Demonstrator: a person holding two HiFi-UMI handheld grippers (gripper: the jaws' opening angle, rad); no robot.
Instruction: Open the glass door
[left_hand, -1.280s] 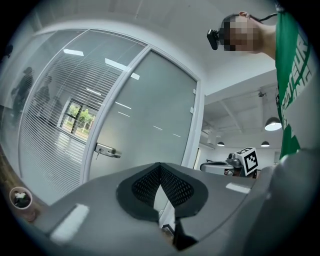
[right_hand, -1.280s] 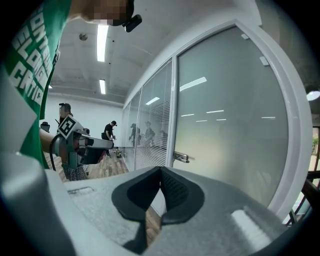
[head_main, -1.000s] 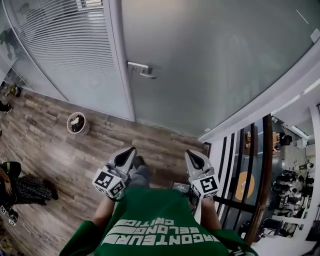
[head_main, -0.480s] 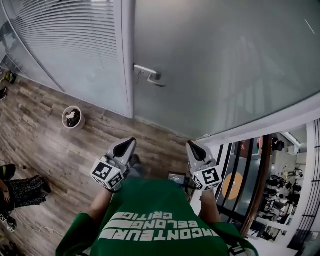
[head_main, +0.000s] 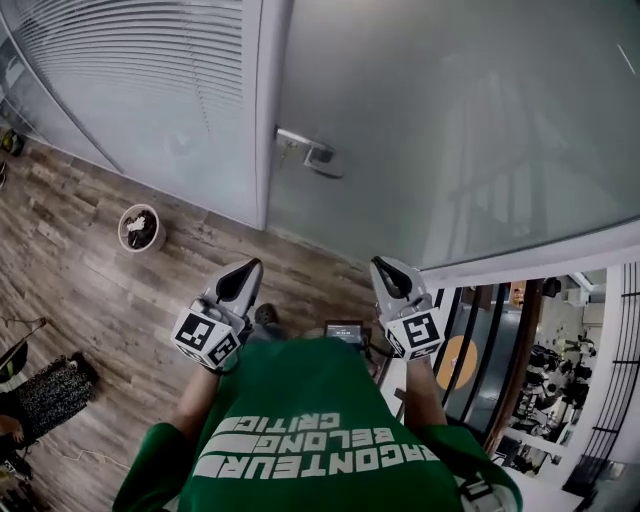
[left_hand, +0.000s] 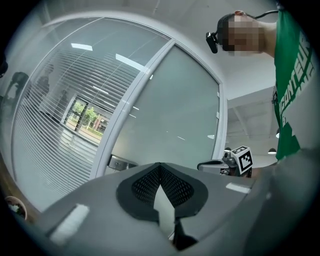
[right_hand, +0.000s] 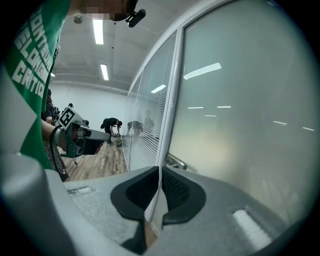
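Shirt (head_main: 300, 440) lettering upside down. Left gripper (head_main: 250, 266), right gripper (head_main: 381, 264): fingers pressed together, empty. Right gripper view alone shows a bending person (right_hand: 111, 126).

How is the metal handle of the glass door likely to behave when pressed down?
The handle looks like a rigid metal lever, so it will probably pivot, not bend. Its shiny surface may be slippery to grip. The frosted glass door is large, so it likely swings heavily.

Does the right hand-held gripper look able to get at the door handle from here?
Probably yes. The right hand-held gripper is shut and empty and points toward the handle. Nothing stands between them. It is still apart from the handle, so it would need to open and move forward.
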